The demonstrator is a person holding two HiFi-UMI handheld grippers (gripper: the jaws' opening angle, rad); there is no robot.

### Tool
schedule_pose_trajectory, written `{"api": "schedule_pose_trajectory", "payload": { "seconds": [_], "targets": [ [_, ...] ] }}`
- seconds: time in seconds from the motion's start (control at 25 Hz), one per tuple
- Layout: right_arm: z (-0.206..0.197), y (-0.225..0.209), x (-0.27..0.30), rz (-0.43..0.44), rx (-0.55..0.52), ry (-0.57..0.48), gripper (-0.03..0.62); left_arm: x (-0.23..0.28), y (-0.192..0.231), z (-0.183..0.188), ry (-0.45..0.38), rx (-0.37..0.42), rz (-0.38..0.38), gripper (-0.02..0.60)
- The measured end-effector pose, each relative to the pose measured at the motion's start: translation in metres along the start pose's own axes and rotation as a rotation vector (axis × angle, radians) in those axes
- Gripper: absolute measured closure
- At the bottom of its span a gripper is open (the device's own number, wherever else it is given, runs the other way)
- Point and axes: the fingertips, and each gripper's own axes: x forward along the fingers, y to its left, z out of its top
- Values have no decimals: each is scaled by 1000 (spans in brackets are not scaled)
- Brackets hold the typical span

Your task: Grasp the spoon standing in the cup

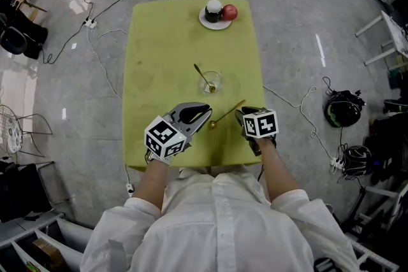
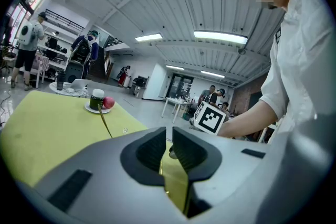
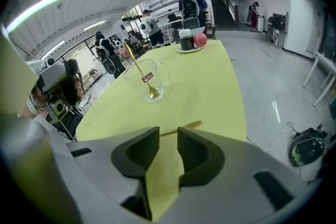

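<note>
Pointing down at the near end of the desk, the right claw holds its jaws wide, with only green surface between them. A second spoon lies flat just past its tips. The left claw beside it shows a narrow gap and grips nothing. At mid-desk the clear cup holds the spoon, handle tilted leftward. At the far end, a plate carries a dark jar and a red apple.

Both (left gripper, right gripper) hold fingers apart.
</note>
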Motion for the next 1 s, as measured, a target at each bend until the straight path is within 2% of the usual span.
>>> {"api": "schedule_pose_trajectory", "payload": {
  "seconds": [0.2, 0.56, 0.72, 0.88, 1.0],
  "targets": [
    [13, 5, -15, 29, 4, -67, 496, -1, 0, 0, -1, 1, 1, 540],
    [50, 31, -42, 123, -85, -198, 497, -2, 4, 0, -7, -1, 6, 541],
    [75, 48, -59, 155, -155, -270, 534, -3, 6, 2, -13, -2, 10, 541],
    [95, 63, -69, 188, -254, -305, 534, -4, 8, 2, -15, -5, 15, 541],
    [108, 78, -72, 245, -328, -322, 533, -5, 10, 3, -18, -7, 22, 540]
  ]
}}
